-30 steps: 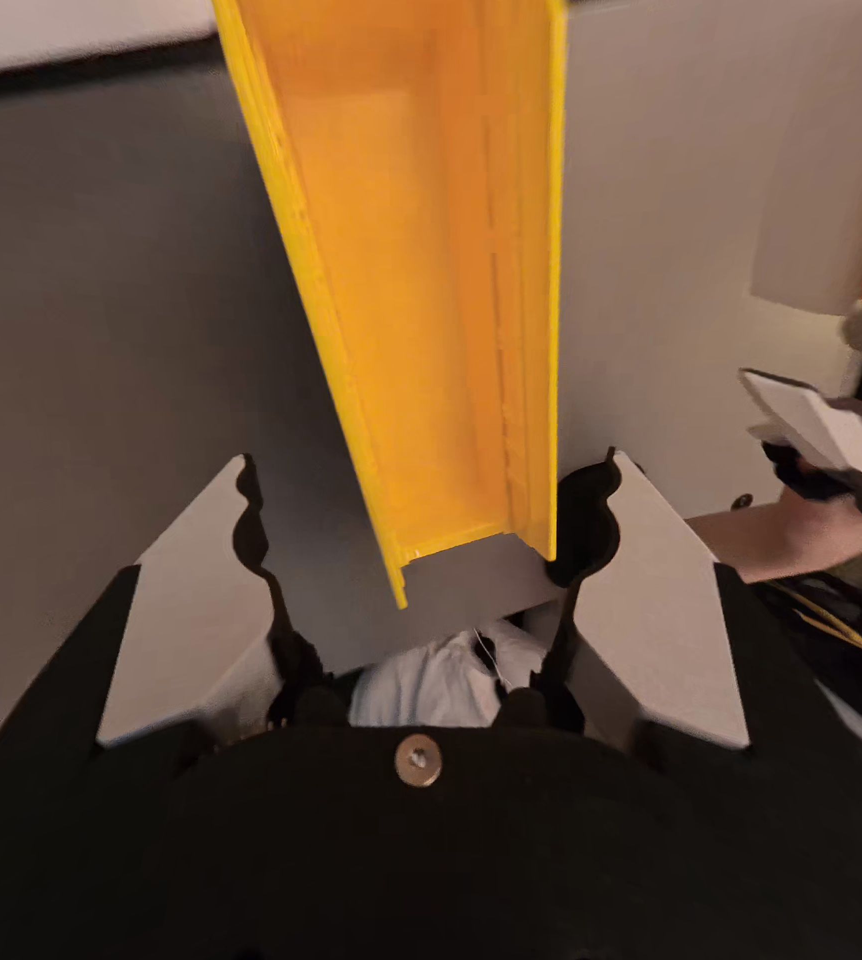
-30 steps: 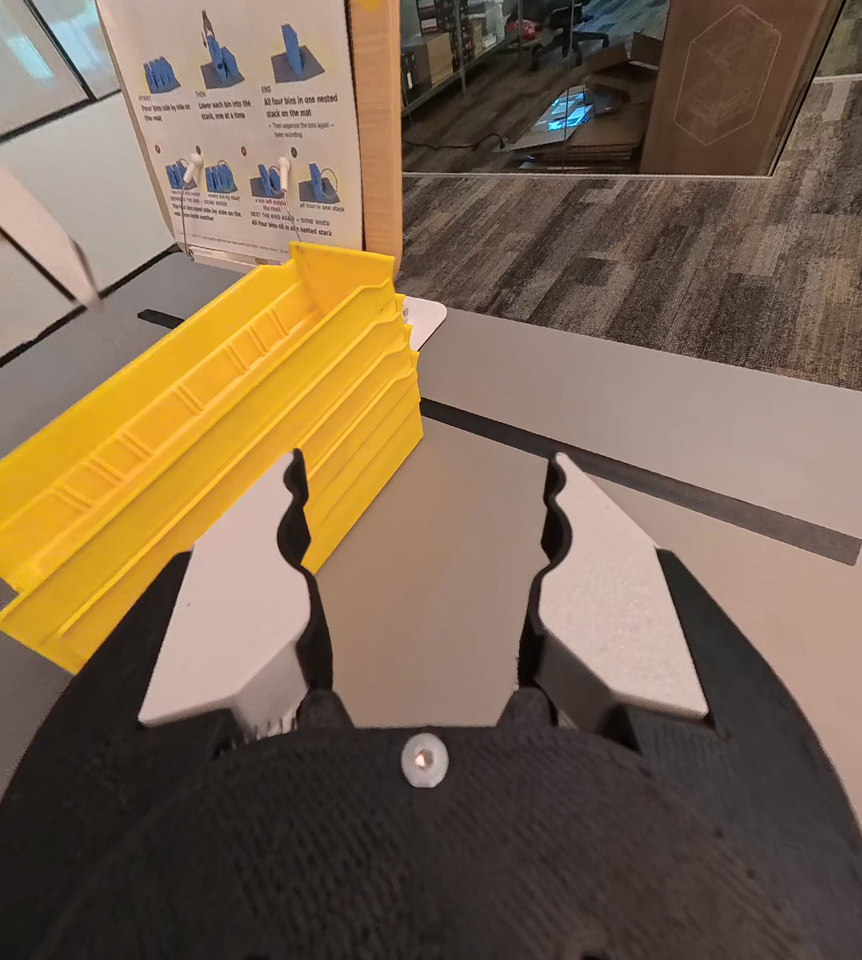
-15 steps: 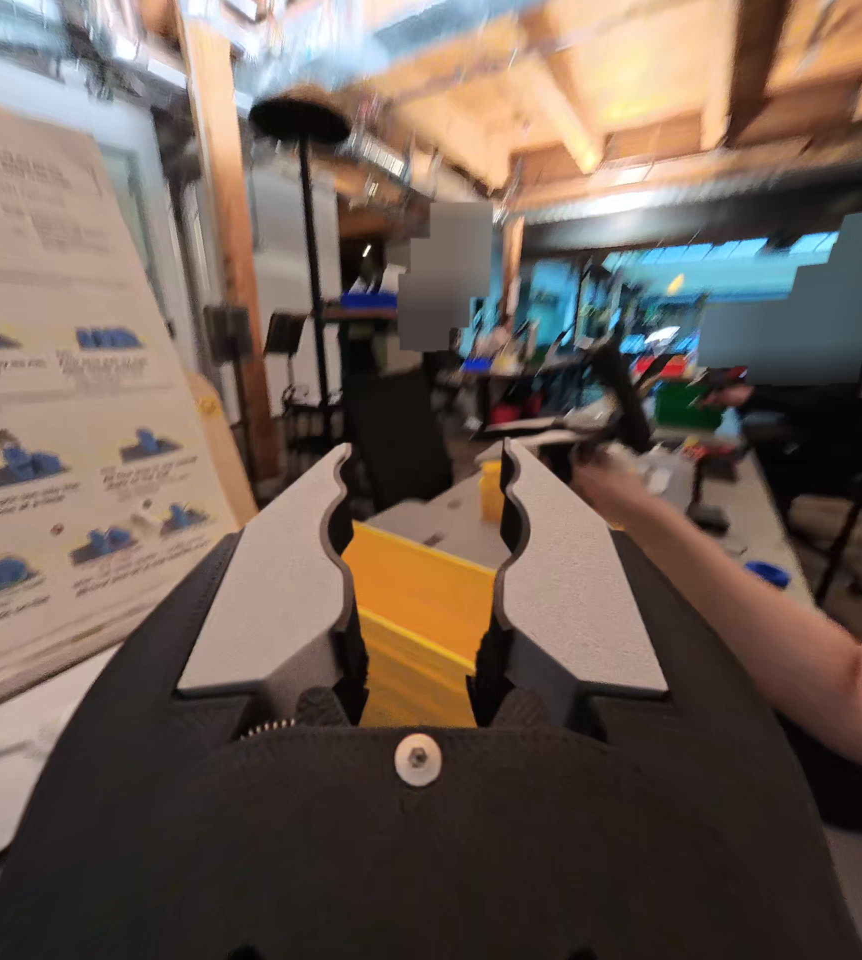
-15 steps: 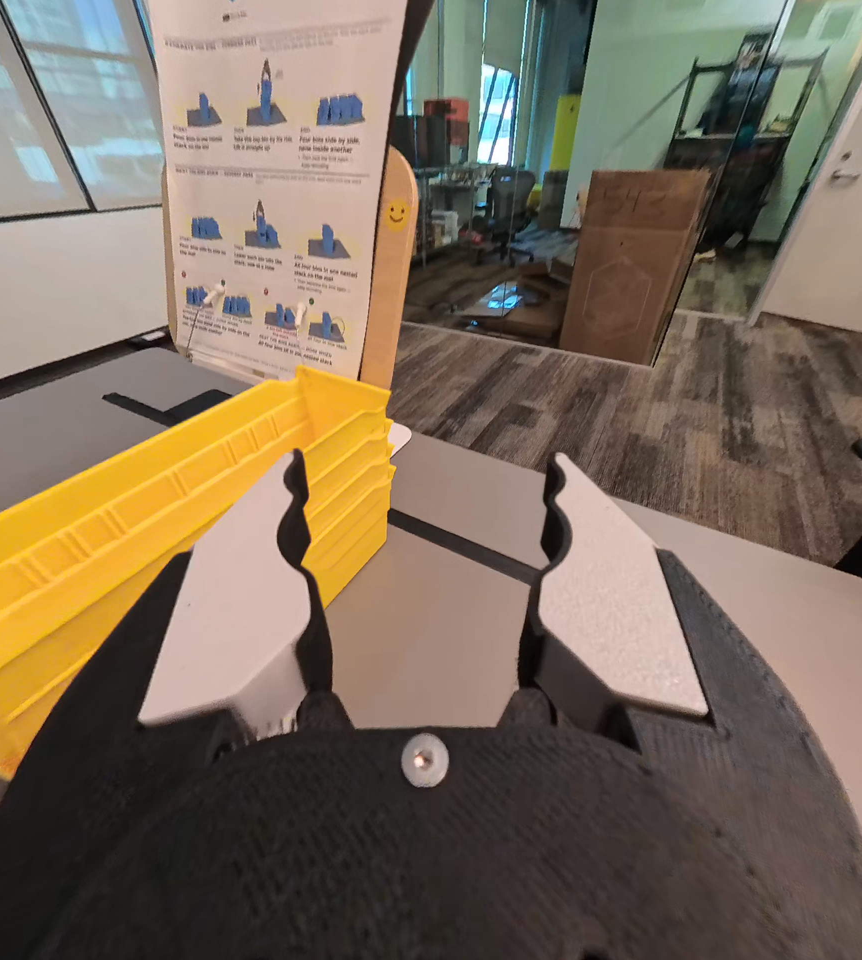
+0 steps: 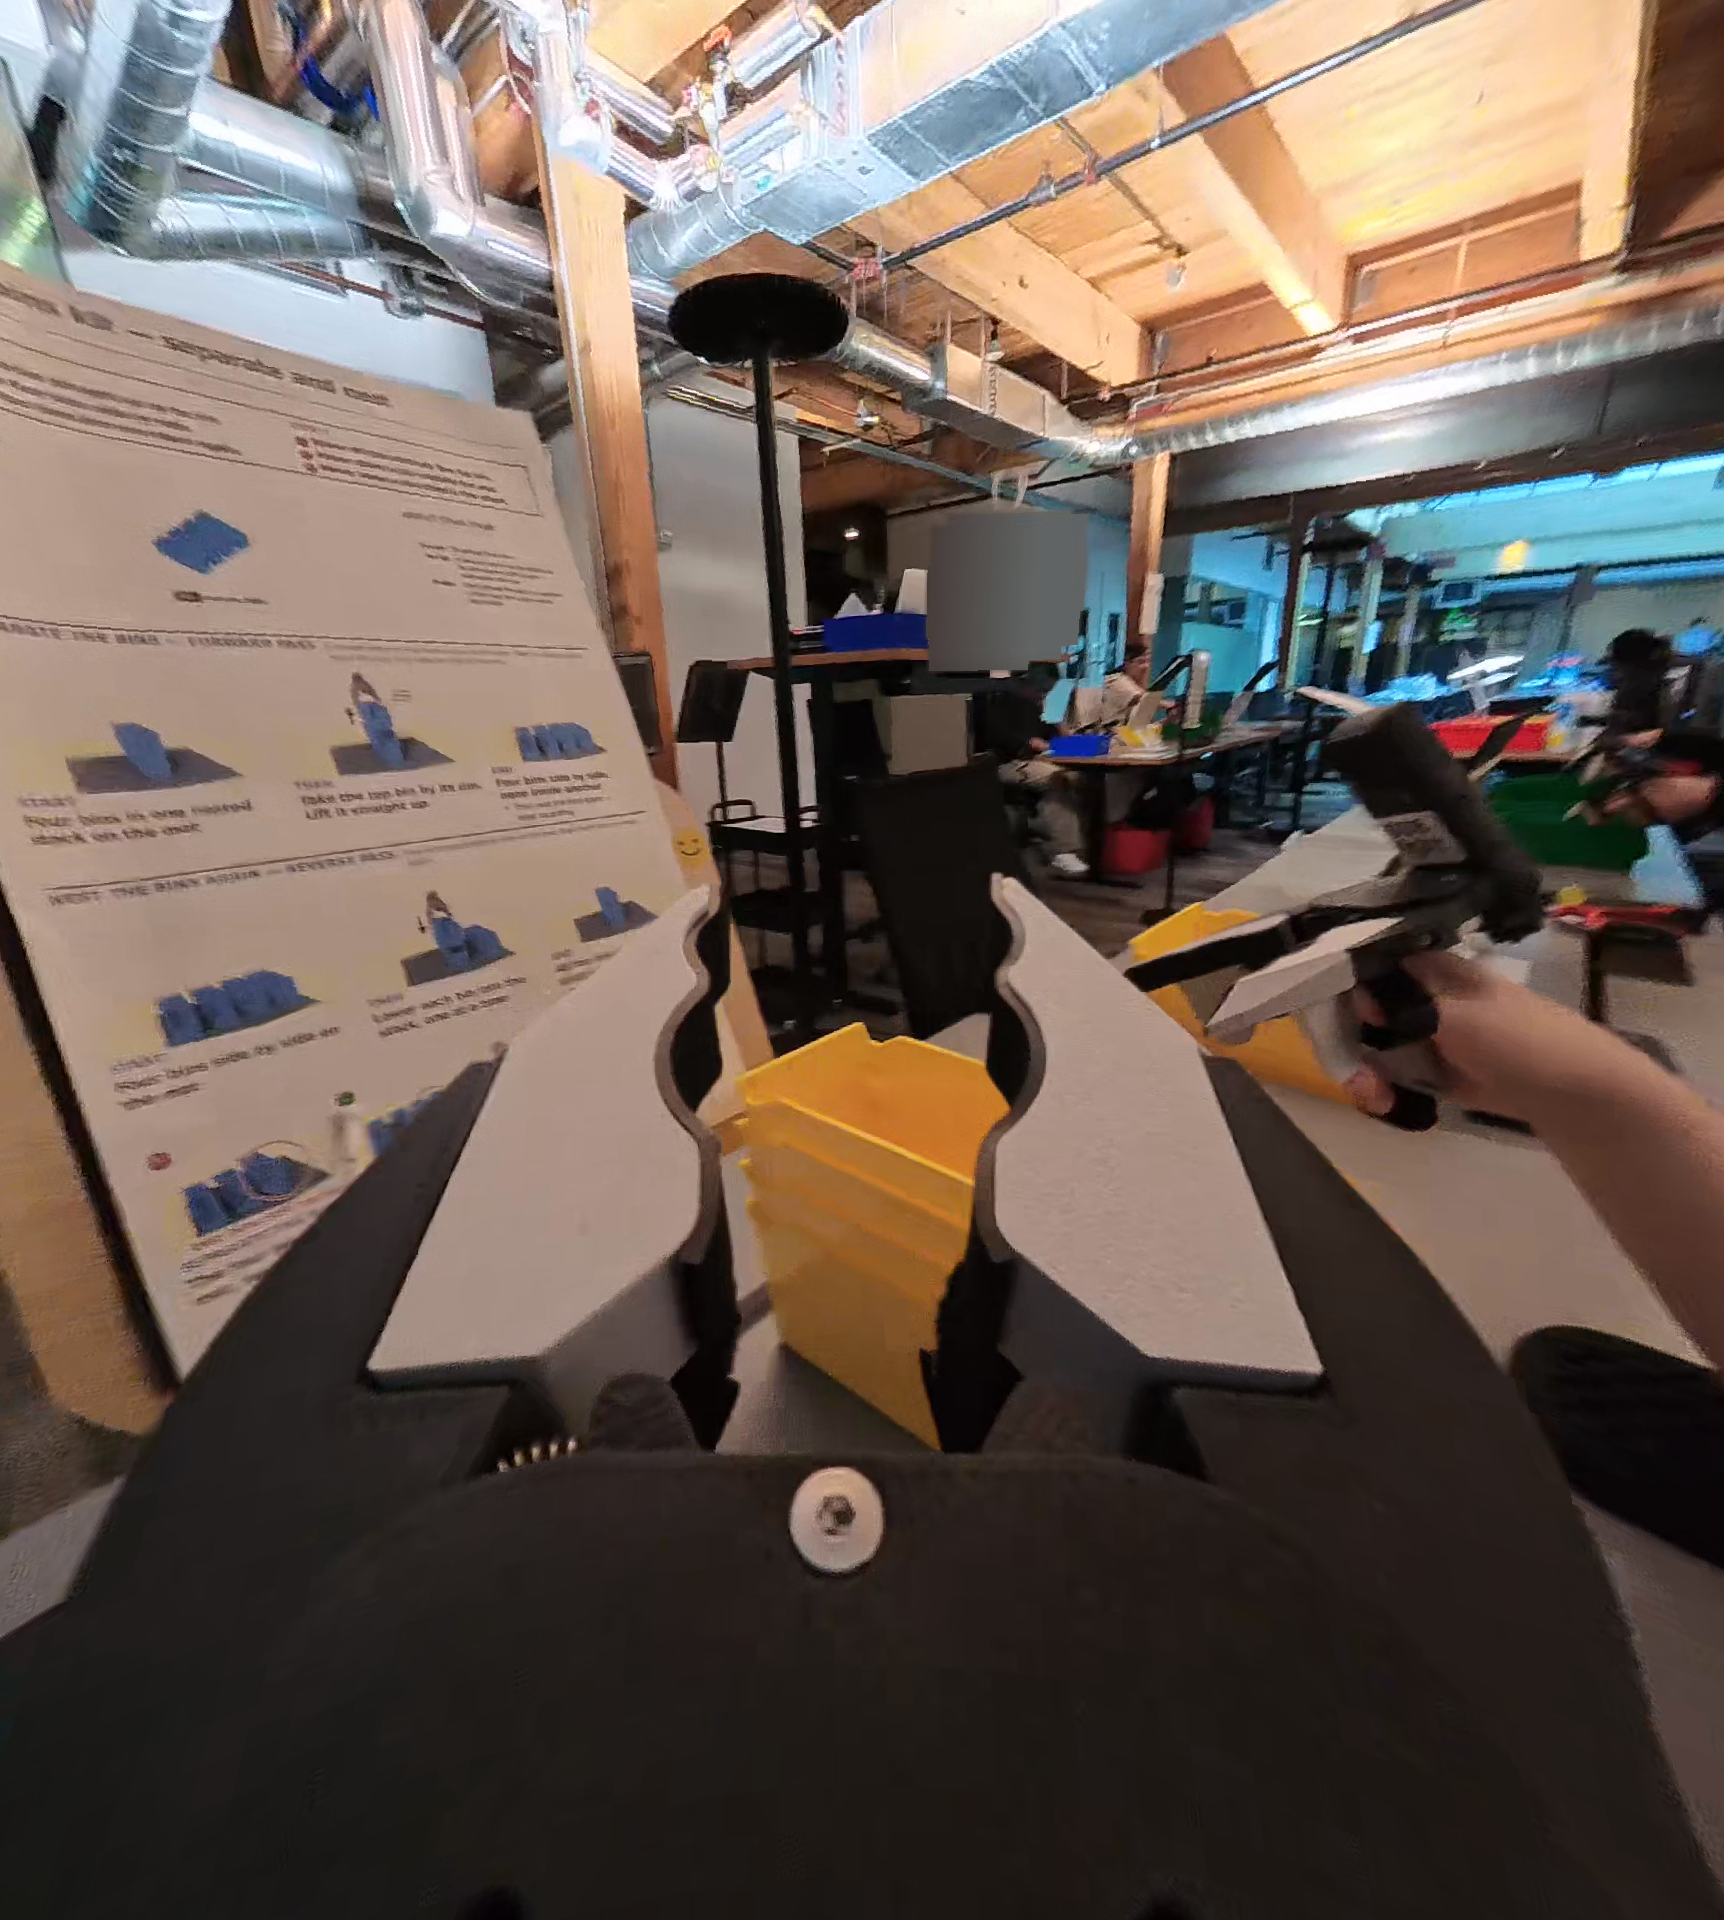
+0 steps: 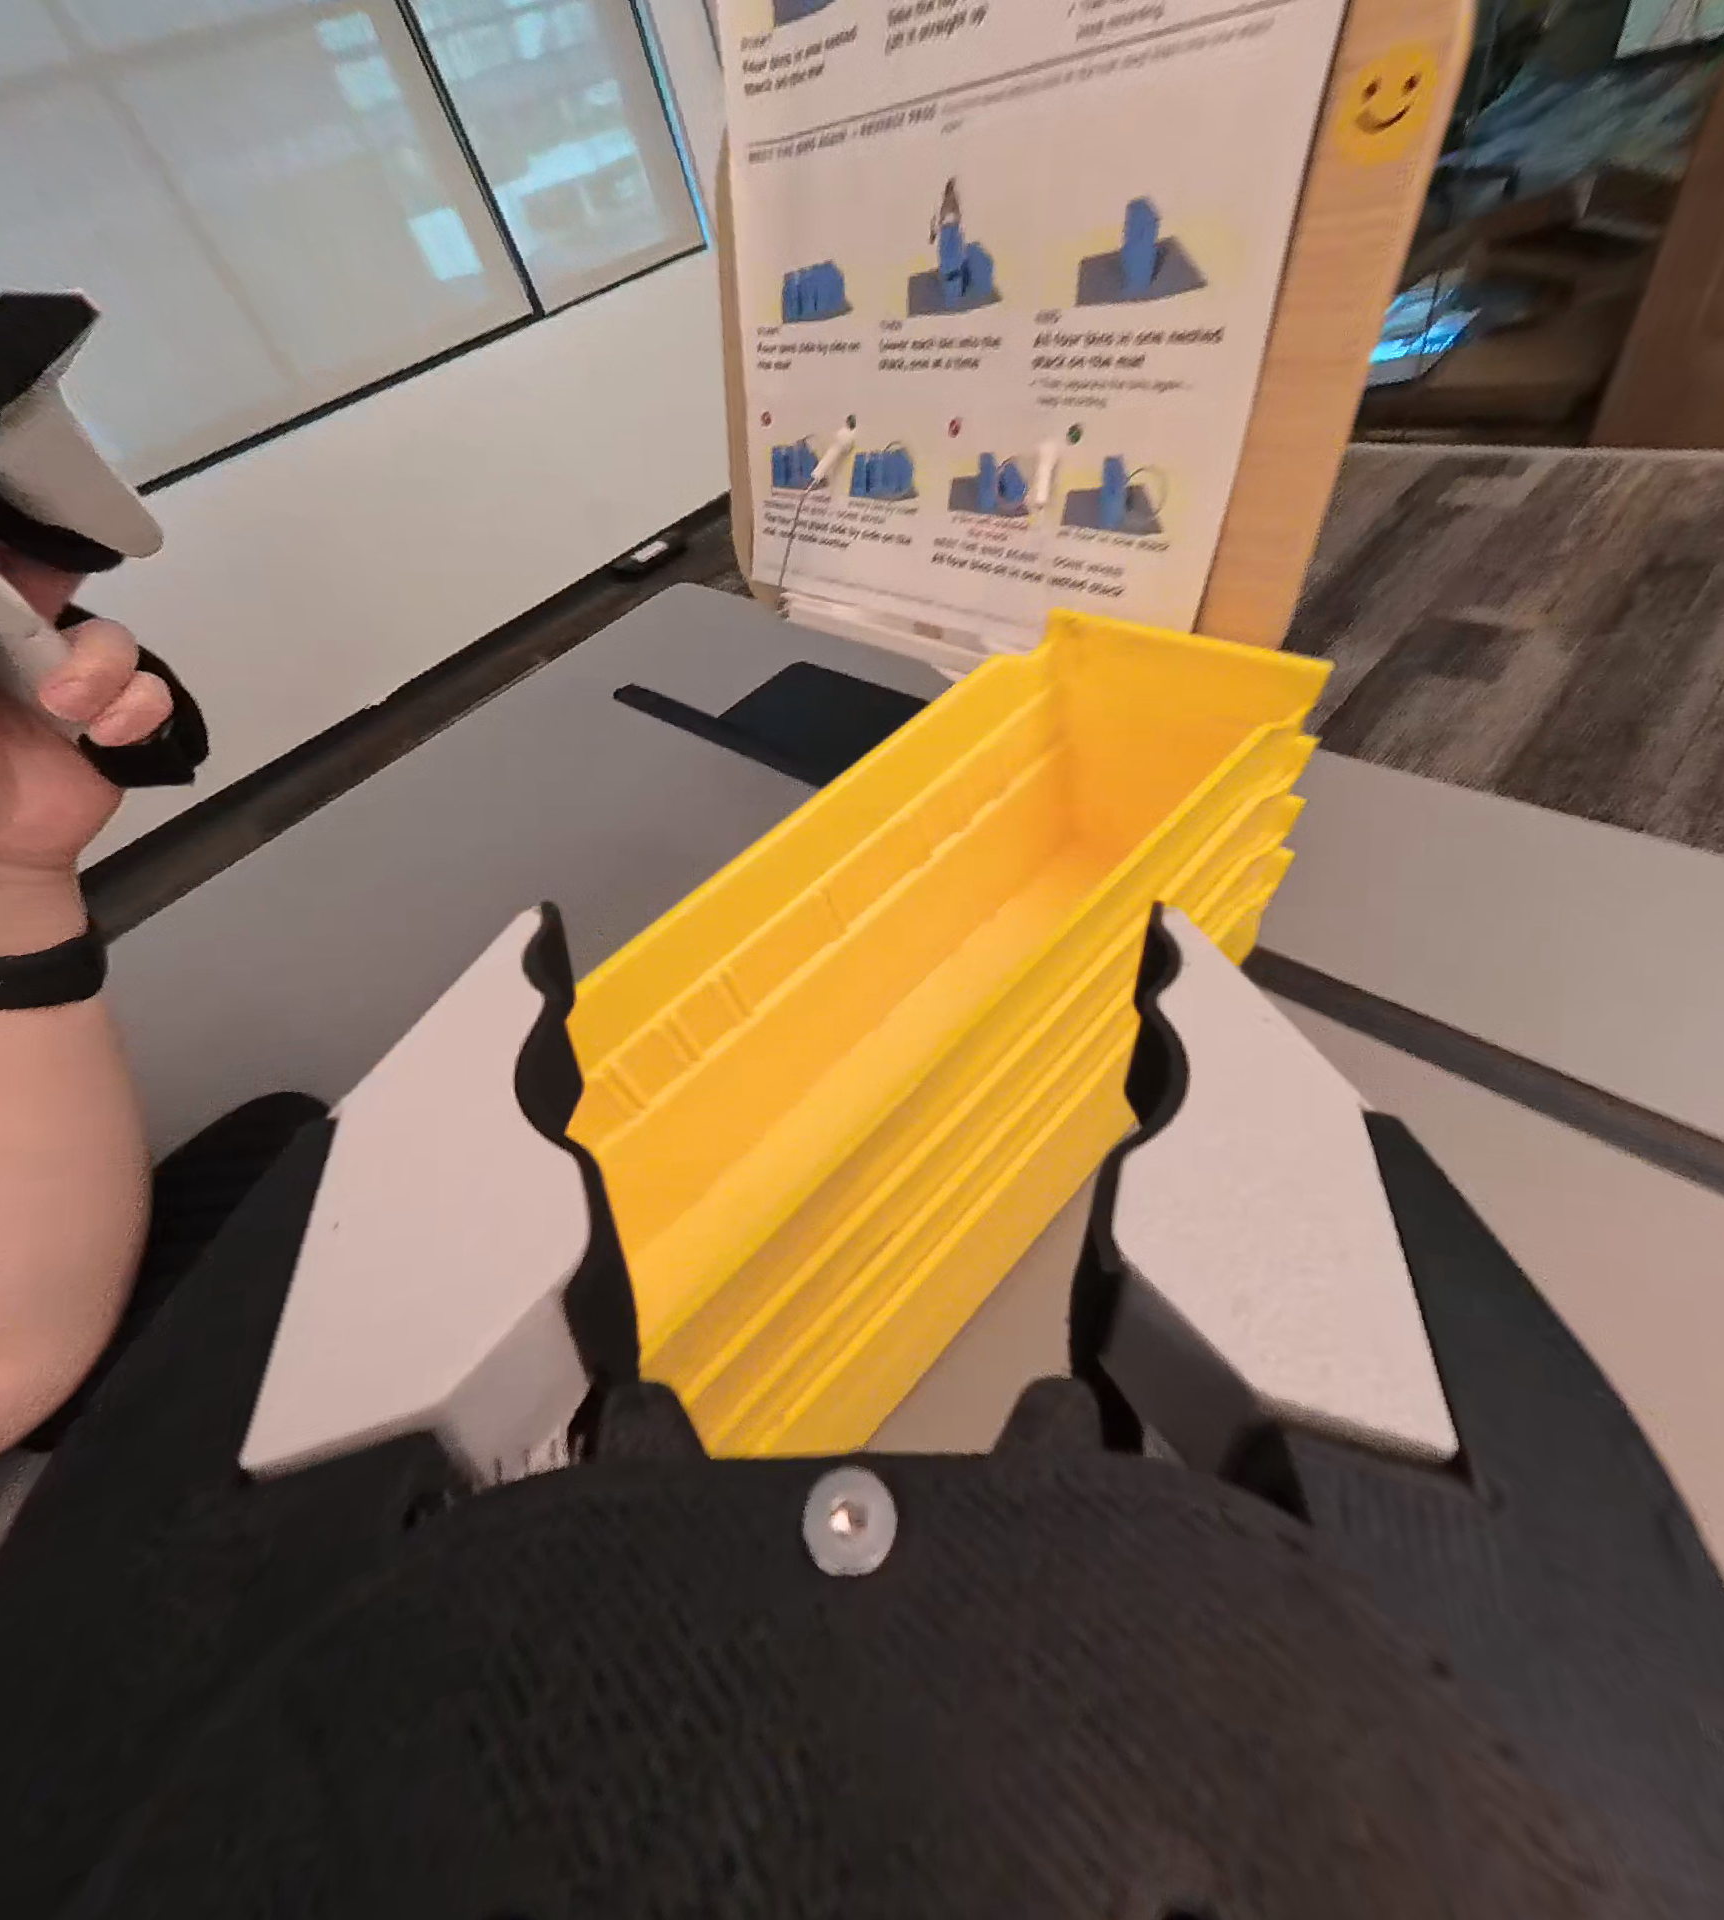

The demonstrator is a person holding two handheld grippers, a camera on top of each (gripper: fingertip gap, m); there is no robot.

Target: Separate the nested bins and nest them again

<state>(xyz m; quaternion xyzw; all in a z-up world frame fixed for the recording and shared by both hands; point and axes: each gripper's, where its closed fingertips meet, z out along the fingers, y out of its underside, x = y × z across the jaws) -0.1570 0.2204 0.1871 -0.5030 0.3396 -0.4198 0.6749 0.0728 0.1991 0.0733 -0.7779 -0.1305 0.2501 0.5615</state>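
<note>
On the grey counter [image 6: 1523, 935], before a poster [image 6: 1024, 312]: stack of nested yellow bins [image 6: 941, 987]. Thin stiff plastic, probably light, smooth, maybe wedged together; best taken by top rim. Right gripper [image 6: 847, 925] jaws wide open around near end, not pressing; left gripper [image 5: 853, 904] jaws parted, empty.

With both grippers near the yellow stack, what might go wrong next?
1. The bins sit tightly nested; lifting the top one may drag the lower ones up.
2. The right gripper hangs open over one end of the stack, so a one-end grasp could tilt it.
3. The instruction board stands just behind the stack and could get bumped.
</note>
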